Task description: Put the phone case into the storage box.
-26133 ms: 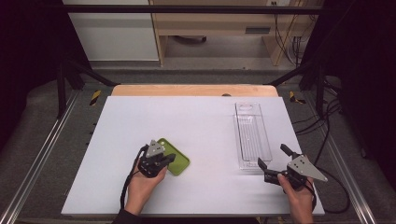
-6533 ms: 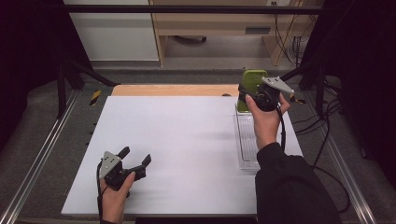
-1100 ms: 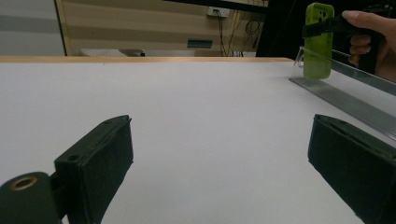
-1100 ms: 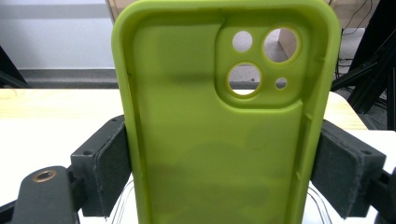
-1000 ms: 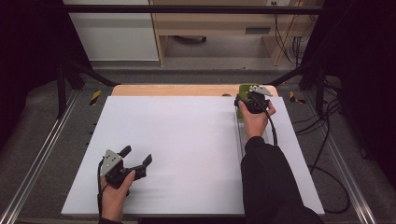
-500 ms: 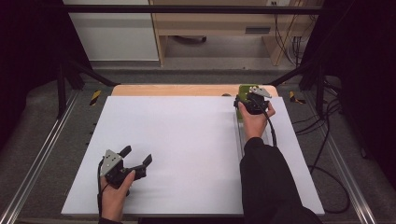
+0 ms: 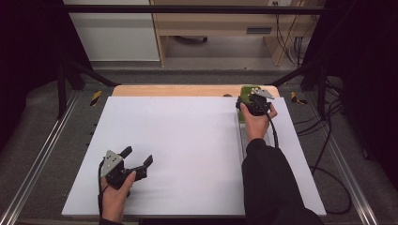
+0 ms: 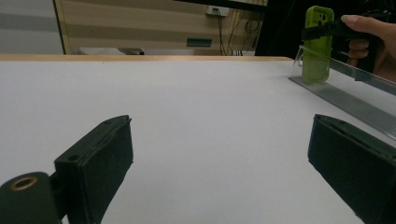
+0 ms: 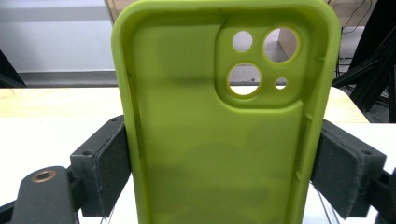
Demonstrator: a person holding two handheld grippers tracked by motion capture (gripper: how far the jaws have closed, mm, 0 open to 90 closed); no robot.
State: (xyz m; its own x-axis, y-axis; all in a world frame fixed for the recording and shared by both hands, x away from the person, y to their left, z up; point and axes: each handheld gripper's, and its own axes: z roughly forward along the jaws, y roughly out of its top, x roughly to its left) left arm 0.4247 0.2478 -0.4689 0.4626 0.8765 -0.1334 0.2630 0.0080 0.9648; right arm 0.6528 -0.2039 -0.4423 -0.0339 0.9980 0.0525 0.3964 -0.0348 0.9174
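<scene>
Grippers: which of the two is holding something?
The right gripper, at the table's far right corner: its jaws clamp the sides of an upright green phone case. The left gripper sits open near the front edge, jaws apart around nothing.

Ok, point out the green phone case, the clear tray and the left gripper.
green phone case [image 9: 196, 154]: right gripper view, on its inner back panel.
clear tray [image 8: 345, 95]: left gripper view, on its floor.
left gripper [image 7: 137, 156]: high view, midway between its fingertips.
</scene>
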